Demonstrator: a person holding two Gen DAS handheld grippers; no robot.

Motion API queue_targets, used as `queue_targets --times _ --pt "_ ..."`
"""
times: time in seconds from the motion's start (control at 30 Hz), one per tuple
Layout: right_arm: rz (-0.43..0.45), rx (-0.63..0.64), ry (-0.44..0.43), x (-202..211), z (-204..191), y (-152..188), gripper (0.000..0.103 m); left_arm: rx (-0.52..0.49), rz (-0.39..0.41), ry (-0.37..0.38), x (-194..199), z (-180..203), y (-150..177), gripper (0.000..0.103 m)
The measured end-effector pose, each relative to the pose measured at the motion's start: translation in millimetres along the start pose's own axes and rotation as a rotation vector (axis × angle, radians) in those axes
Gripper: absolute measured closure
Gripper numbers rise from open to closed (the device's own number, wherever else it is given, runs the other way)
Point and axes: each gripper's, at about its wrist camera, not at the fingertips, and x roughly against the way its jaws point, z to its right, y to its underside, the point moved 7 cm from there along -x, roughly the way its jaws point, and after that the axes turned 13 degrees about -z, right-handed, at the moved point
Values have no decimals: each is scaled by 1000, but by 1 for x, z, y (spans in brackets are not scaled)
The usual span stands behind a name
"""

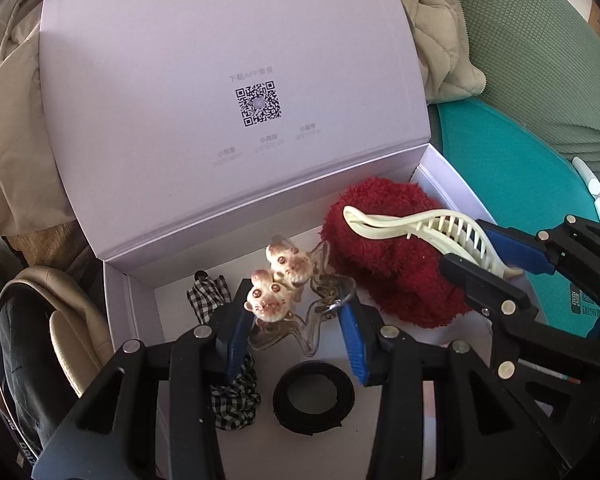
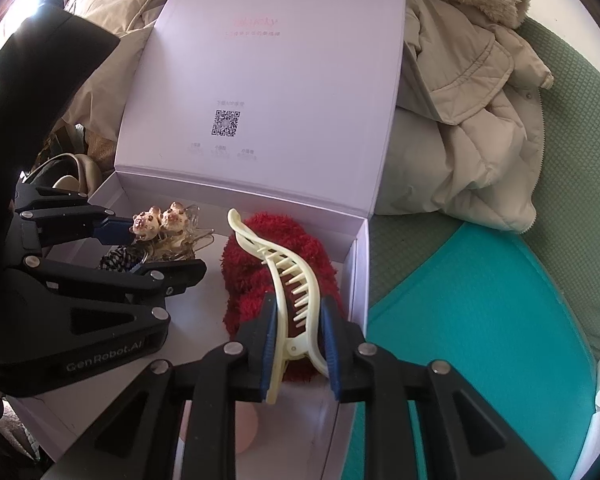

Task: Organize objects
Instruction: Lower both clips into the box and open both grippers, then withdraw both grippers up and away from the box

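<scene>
An open lilac box [image 1: 134, 320] holds a fluffy red scrunchie [image 1: 388, 276], a black-and-white checked scrunchie [image 1: 236, 400] and a black ring band [image 1: 314, 396]. My left gripper [image 1: 294, 320] is shut on a clear star-shaped hair clip with two small animal heads [image 1: 284, 280], held just above the box floor. My right gripper [image 2: 300, 312] is shut on the handles of a cream hair claw clip [image 2: 284, 272], whose teeth hang over the red scrunchie [image 2: 276, 240]. From the right wrist view the left gripper [image 2: 156, 246] shows with the animal clip [image 2: 160, 220] at the box's left.
The box lid [image 1: 220, 80] stands upright at the back with a QR code on it. A beige padded jacket [image 2: 460, 120] lies right of the box on a green cushion [image 2: 572, 160] and a teal mat [image 2: 480, 340]. A beige bag [image 1: 60, 320] sits left of the box.
</scene>
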Motion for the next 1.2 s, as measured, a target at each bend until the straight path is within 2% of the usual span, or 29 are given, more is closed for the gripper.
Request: queue_targets --times 0.2,0.37,0.47,0.6,0.77,1.0,1.1,1.2 --pt "-6 -19 5 4 1 2 60 14 23 -57 10 -3 1 51" --pt "4 -34 2 17 1 6 59 26 59 -70 27 -2 2 37" --pt "21 -53 4 28 4 6 54 37 83 -78 39 -2 2 31" --pt "43 -62 8 44 7 8 53 66 111 -162 60 -20 9 25" --pt "70 -76 9 64 9 12 53 62 128 -158 87 -25 13 23" --pt "108 -76 17 95 8 19 53 39 174 -163 122 -13 20 20" --pt "125 -81 26 109 9 23 47 28 192 -155 138 -5 28 20" --pt "145 -85 23 123 9 29 46 17 202 -149 153 2 35 20"
